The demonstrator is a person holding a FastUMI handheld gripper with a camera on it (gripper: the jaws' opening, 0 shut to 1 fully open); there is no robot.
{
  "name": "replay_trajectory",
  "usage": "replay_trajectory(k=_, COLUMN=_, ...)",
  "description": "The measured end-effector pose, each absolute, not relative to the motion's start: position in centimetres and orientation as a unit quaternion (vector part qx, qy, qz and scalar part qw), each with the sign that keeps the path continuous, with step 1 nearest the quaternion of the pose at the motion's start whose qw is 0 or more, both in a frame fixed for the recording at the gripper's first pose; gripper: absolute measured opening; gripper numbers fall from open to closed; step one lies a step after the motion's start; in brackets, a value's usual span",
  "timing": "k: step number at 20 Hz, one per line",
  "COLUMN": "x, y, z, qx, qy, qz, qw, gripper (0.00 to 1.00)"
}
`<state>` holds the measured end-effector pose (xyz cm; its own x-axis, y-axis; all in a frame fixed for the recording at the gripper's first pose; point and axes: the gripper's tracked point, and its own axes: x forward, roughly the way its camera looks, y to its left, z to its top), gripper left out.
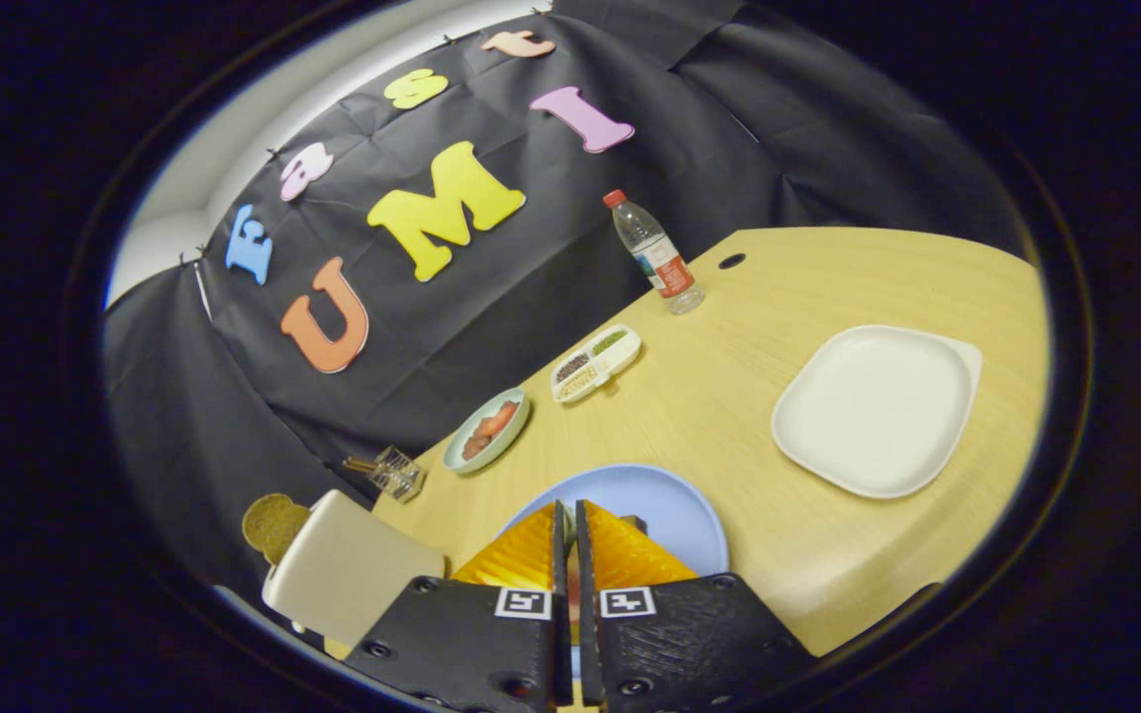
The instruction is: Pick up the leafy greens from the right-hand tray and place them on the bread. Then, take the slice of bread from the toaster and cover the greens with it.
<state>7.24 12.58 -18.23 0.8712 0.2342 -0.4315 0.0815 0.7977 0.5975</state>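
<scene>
Over blue plate (pixel 674 505): tool (pixel 570 535), fingers together

**Tongs nearly closed over blue plate**

Tongs (pixel 570 525) pressed almost together above round blue plate (pixel 674 515) on pale wooden counter (pixel 729 396). White toaster (pixel 343 569) holding brown bread slice (pixel 273 525) alongside; empty square white tray (pixel 878 408) well apart beyond.

No legible text or labels
</scene>
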Motion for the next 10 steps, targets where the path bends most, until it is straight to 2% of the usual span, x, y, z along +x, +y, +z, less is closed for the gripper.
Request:
replay_trajectory(k=1, x=7.2, y=12.4, z=-18.4, qx=0.300, qy=0.248, qz=0.039, qw=0.920, gripper=0.02)
replay_trajectory(k=2, x=7.2, y=12.1, z=-18.5, qx=0.287, qy=0.247, qz=0.040, qw=0.925, gripper=0.11)
replay_trajectory(k=3, x=7.0, y=11.8, z=-18.7, qx=0.277, qy=0.247, qz=0.038, qw=0.928, gripper=0.14)
replay_trajectory(k=4, x=7.0, y=11.4, z=-18.8, qx=0.272, qy=0.246, qz=0.033, qw=0.930, gripper=0.23)
replay_trajectory(k=7, x=6.9, y=10.0, z=-18.7, qx=0.250, qy=0.233, qz=0.008, qw=0.940, gripper=0.42)
replay_trajectory(k=10, x=6.0, y=8.9, z=-17.2, qx=0.218, qy=0.214, qz=-0.008, qw=0.952, gripper=0.51)
